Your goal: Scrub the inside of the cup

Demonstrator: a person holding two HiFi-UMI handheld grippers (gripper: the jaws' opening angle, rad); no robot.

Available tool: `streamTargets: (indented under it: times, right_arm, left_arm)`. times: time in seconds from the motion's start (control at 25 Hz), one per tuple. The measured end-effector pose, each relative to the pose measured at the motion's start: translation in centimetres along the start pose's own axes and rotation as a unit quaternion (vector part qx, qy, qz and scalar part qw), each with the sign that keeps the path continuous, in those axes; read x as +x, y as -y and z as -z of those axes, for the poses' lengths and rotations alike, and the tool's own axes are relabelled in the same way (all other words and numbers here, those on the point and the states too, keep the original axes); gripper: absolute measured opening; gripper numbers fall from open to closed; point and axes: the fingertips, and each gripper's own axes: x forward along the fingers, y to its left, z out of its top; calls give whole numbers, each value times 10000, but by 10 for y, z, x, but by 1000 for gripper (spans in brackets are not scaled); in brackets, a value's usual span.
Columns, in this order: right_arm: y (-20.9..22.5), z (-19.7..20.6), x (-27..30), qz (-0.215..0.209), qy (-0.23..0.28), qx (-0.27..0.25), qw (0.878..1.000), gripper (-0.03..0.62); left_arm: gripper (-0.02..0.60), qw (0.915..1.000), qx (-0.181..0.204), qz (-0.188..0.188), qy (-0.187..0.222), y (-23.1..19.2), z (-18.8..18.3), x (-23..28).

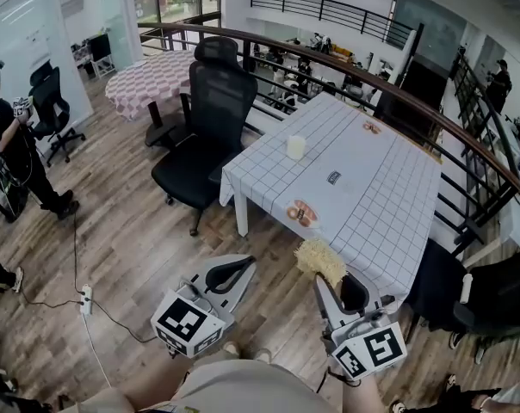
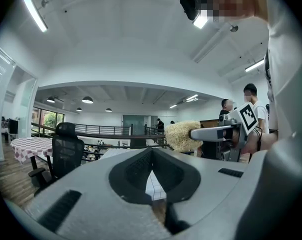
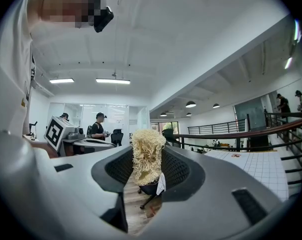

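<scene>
From the head view, a white cup point(image 1: 295, 147) stands on the checked table point(image 1: 398, 196), well apart from both tools. The left gripper point(image 1: 240, 268) and right gripper point(image 1: 327, 280) are held low before the table. In the left gripper view, its jaws are pressed together with nothing between them. In the right gripper view, the jaws clamp a pale, stringy scrubber point(image 3: 147, 151).

Cup point(image 1: 295, 147) on counter point(image 1: 389, 200), toward its 10 o'clock edge. I see chair point(image 1: 210, 119) at counter's 9 o'clock. Left gripper point(image 1: 241, 267) and right gripper point(image 1: 326, 280) at 6 o'clock, off the counter; scrubber point(image 1: 319, 259) between right jaws.
</scene>
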Motion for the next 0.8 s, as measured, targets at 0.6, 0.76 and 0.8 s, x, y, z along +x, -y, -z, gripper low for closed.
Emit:
streamTargets:
  times: [0.6,0.76,0.8]
  right_arm:
    - [33,19,-18,-1,6,23,10000,153]
    - [41,27,-12,7,-3,11,10000,153]
    - [44,30,-9,18,-2,8,10000,153]
  left_arm:
    - [12,9999,66,-86,20,20,11,24]
    - [13,9999,87,-88,22,16,17,32]
    - [12,9999,90,-107,34,12,19,35]
